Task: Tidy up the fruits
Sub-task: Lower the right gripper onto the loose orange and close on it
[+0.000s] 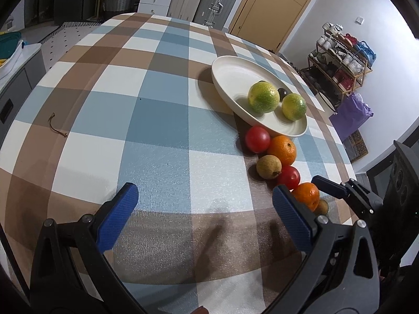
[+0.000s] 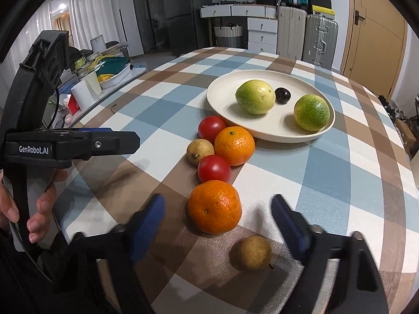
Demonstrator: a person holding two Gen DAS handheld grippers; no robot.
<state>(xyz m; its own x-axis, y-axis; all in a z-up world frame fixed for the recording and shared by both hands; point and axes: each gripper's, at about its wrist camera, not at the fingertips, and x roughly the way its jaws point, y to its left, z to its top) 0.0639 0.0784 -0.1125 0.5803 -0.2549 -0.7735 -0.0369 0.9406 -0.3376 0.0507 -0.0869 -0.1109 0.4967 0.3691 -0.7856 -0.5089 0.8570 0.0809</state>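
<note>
A white plate (image 2: 262, 133) (image 1: 225, 78) holds two green-yellow fruits (image 2: 255, 96) (image 2: 311, 112) and a small dark fruit (image 2: 282, 95). In front of it lie two tomatoes (image 2: 211, 127) (image 2: 214, 168), two oranges (image 2: 234, 146) (image 2: 214, 206) and two small brown fruits (image 2: 200, 151) (image 2: 253, 252). My right gripper (image 2: 217, 209) is open, its fingers either side of the near orange, with the near brown fruit just below. My left gripper (image 1: 204, 196) is open and empty over bare cloth, left of the fruit row (image 1: 281, 148).
The checked tablecloth (image 1: 157, 120) covers the table. A small brown twig (image 1: 56, 127) lies at the left. Suitcases (image 2: 320, 39), drawers and a door stand beyond the far edge. A counter with dishes (image 2: 110, 70) is to the left.
</note>
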